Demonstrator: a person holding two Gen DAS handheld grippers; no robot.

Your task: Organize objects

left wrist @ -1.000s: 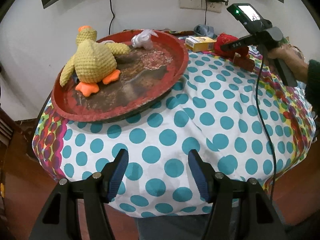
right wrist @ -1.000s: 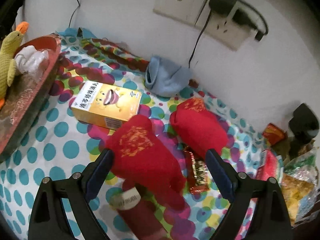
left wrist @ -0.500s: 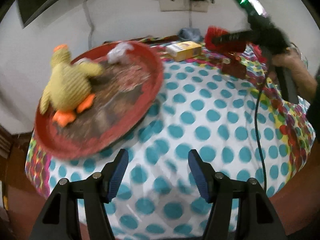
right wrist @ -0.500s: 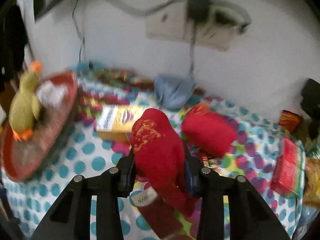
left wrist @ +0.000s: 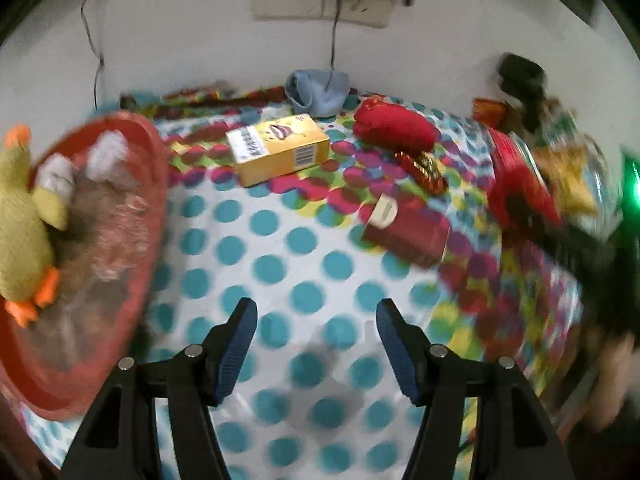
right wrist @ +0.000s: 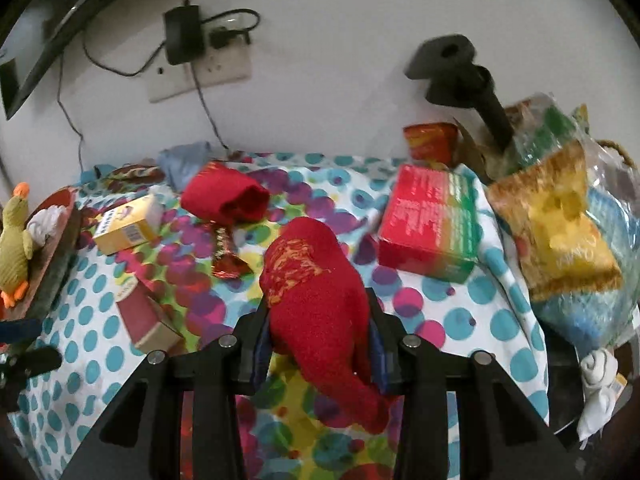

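My right gripper [right wrist: 318, 314] is shut on a red sock [right wrist: 316, 292] with gold print and holds it above the dotted tablecloth. A second red sock [right wrist: 226, 198] lies rolled near the back; it also shows in the left wrist view [left wrist: 394, 128]. My left gripper [left wrist: 312, 320] is open and empty over the cloth. A yellow box [left wrist: 280, 148] and a dark red box [left wrist: 406, 230] lie ahead of it. A red tray [left wrist: 154, 168] at the left holds a yellow plush duck [left wrist: 20, 216] and white socks [left wrist: 104, 152].
A grey-blue sock [left wrist: 318, 88] lies by the wall under a socket with cables. A wrapped candy [right wrist: 226, 254] lies mid-table. A red-green box [right wrist: 430, 222], snack bags [right wrist: 552, 216] and a white sock [right wrist: 598, 380] crowd the right side. The table edge runs below.
My right gripper closed on the red sock, lifted it and swung right. My left gripper moved forward and right over the table, still open.
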